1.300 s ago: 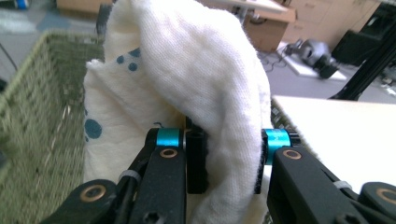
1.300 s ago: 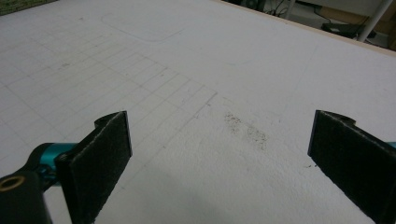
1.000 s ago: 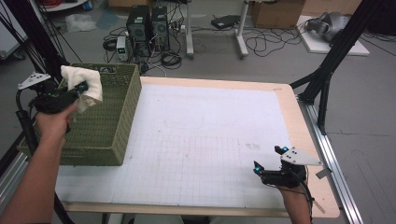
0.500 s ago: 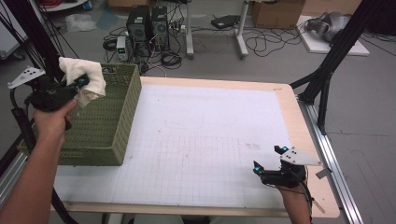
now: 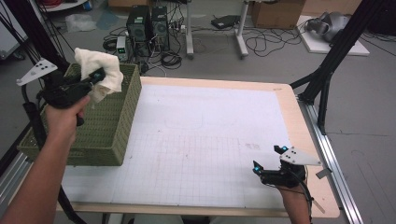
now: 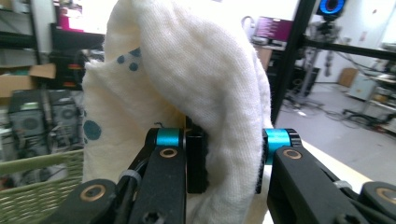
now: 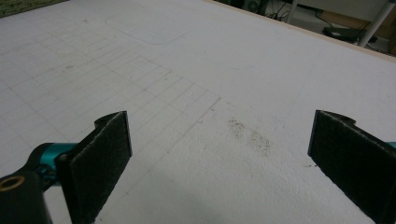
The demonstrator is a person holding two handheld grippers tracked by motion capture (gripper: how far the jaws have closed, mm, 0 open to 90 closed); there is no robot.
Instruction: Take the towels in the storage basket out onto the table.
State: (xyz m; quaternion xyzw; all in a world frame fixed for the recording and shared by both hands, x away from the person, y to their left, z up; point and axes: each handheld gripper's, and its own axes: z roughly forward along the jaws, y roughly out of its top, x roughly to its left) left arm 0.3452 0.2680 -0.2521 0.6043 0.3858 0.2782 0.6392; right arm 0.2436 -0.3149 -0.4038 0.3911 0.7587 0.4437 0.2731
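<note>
White knitted cloth (image 5: 99, 70) pinched in left gripper (image 5: 95, 77) jaws, hangs above green woven basket (image 5: 100, 126) far left; right gripper (image 5: 268, 161) jaws spread — idle, near right.

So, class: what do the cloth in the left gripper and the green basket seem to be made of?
Cloth: soft knitted fabric, likely cotton; matte cream with blue dots, visible loops, limp folds.
Basket: woven strands, maybe plastic or dyed wicker; olive, a regular lattice on its walls.
Left gripper: clamped on the cloth.

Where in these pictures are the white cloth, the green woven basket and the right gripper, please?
white cloth (image 5: 106, 74): high view, on the hanging fold beside the jaws.
green woven basket (image 5: 119, 123): high view, on its right side wall.
right gripper (image 5: 269, 160): high view, midway between its open fingertips.
</note>
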